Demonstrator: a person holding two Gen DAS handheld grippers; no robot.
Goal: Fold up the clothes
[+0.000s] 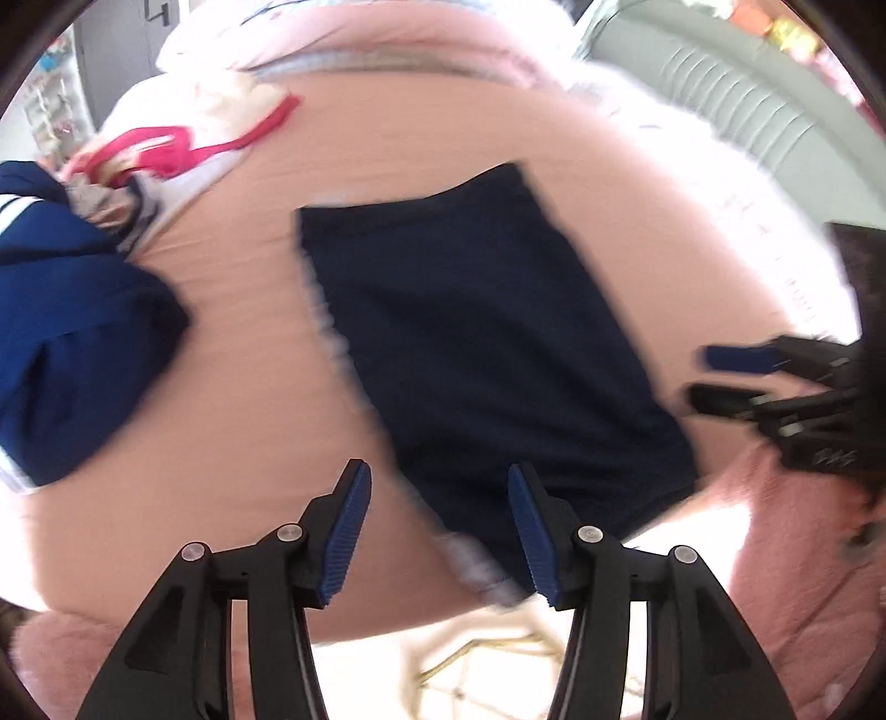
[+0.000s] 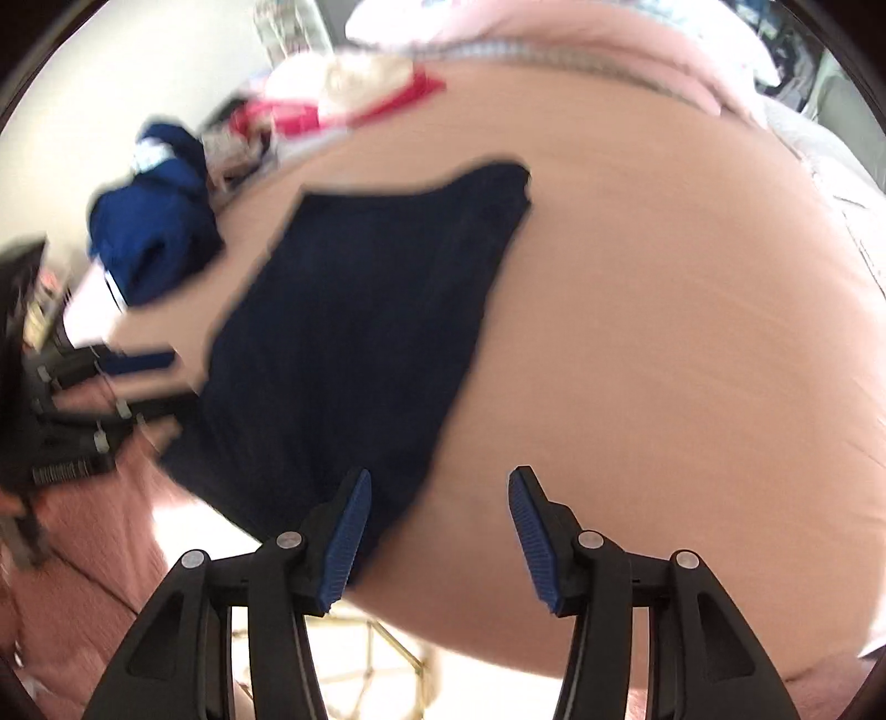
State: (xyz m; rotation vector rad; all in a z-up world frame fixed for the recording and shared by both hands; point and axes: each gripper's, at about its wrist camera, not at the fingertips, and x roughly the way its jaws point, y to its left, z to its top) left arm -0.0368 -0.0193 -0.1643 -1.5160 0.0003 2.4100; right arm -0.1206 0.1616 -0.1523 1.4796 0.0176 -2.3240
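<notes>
The dark navy garment (image 1: 487,343) lies folded flat in a long rectangle on the pink bed sheet (image 1: 249,387), near the front edge of the bed, with its near end reaching almost to that edge. A thin pale trim shows along its left side in your left wrist view.

Your left gripper (image 1: 440,501) hovers over the near end of the garment with its fingers (image 1: 349,531) apart and nothing between them; the right finger sits over the dark cloth, the left over bare sheet. Your right gripper (image 2: 440,507) hangs just to the right of the garment's near corner, fingers (image 2: 531,537) likewise apart and empty, the left one over the cloth's edge and the right one over the sheet. Each gripper shows at the side of the other's view, and both frames are blurred.

Farther back on the left of the bed a crumpled blue garment with white stripes (image 1: 72,343) sits well apart from the folded piece. Behind it lies a heap of pink and white clothes (image 1: 183,144). A pink quilt (image 1: 421,50) is bunched along the far side of the bed. A fuzzy pink sleeve (image 1: 797,531) shows at the right.
</notes>
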